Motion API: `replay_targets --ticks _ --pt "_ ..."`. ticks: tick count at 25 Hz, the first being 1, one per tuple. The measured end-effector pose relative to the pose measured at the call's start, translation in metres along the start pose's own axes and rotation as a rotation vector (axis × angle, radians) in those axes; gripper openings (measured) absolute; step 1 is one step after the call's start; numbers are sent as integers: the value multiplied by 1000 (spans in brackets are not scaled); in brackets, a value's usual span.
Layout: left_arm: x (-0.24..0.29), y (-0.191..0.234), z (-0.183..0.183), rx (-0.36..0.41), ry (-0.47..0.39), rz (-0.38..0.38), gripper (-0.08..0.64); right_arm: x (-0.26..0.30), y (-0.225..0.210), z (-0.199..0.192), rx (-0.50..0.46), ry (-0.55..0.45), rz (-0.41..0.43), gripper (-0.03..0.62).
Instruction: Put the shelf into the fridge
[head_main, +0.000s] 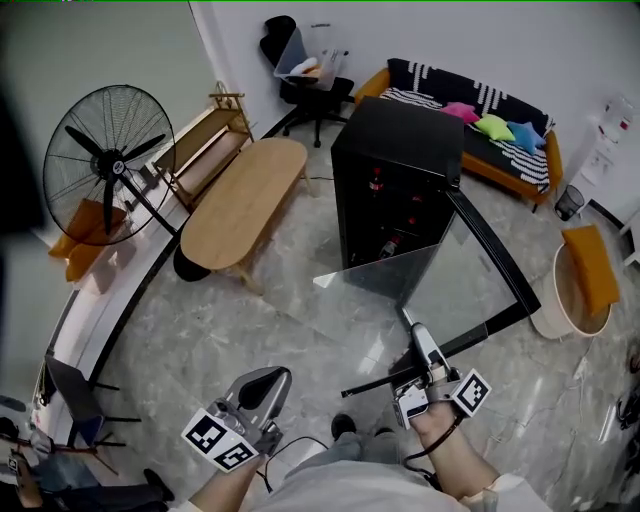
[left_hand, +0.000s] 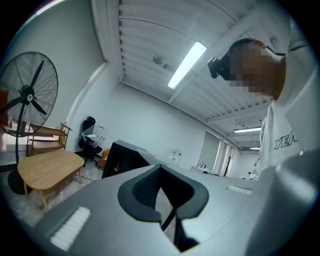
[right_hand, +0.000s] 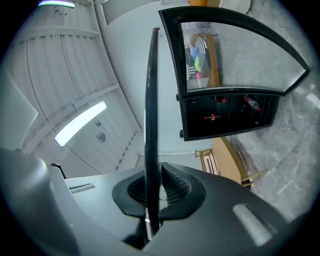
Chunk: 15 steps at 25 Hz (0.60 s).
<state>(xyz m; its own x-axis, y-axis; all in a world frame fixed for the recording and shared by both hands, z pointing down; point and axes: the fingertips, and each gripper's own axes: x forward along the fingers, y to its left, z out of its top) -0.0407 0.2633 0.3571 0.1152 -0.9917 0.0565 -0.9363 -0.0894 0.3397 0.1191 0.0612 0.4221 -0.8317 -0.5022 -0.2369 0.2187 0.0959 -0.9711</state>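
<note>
A black fridge (head_main: 400, 160) stands on the marble floor ahead of me, its glass door (head_main: 495, 270) swung open to the right. Bottles (head_main: 390, 243) lie inside it. My right gripper (head_main: 418, 350) is shut on the dark edge of a glass shelf (head_main: 400, 295), which hangs flat in front of the fridge's open face. In the right gripper view the shelf (right_hand: 150, 115) runs edge-on up between the pads (right_hand: 172, 185), with the fridge (right_hand: 225, 115) beyond it. My left gripper (head_main: 262, 388) hovers low at the left, shut and holding nothing. The left gripper view shows the fridge (left_hand: 125, 160) far off.
A wooden oval table (head_main: 250, 200) lies left of the fridge, and a large standing fan (head_main: 100, 160) stands further left. An office chair (head_main: 305, 80) and a sofa (head_main: 480, 120) line the back wall. A white tub with an orange cushion (head_main: 580, 285) sits right of the door.
</note>
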Motion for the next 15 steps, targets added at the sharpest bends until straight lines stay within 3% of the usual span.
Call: replay_targets --ticks 15 --pt "100 92 40 57 15 -1 -5 113 -54 21 26 31 -5 14"
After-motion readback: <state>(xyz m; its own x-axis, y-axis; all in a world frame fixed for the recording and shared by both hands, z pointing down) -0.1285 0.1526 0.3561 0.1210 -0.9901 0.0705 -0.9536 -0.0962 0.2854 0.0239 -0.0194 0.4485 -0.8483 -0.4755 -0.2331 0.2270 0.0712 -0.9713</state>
